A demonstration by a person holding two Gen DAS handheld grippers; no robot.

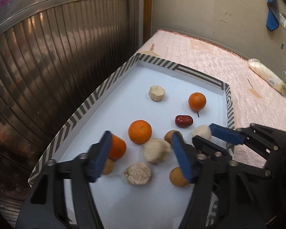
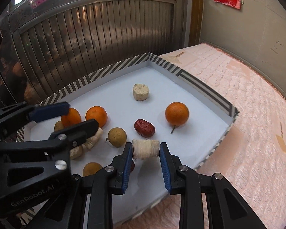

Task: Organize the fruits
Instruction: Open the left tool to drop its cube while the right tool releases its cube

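A white tray (image 1: pixel 124 87) with a striped rim holds three oranges (image 1: pixel 140 131), a red date (image 1: pixel 183 120), brown round fruits (image 1: pixel 178 177) and pale fibrous pieces (image 1: pixel 157 93). My left gripper (image 1: pixel 141 139) is open above the near left fruits, with a pale round piece (image 1: pixel 156 151) between its fingers, not gripped. My right gripper (image 2: pixel 145 148) is shut on a pale fibrous cylinder (image 2: pixel 145 148) near the tray's right front. It also shows in the left wrist view (image 1: pixel 206 133).
The tray (image 2: pixel 162 70) sits on a pink quilted bed cover (image 2: pixel 247 105). A ribbed metal shutter (image 2: pixel 85 38) stands behind the tray. A plastic-wrapped pale bundle (image 1: pixel 267 74) lies at the bed's far right by the wall.
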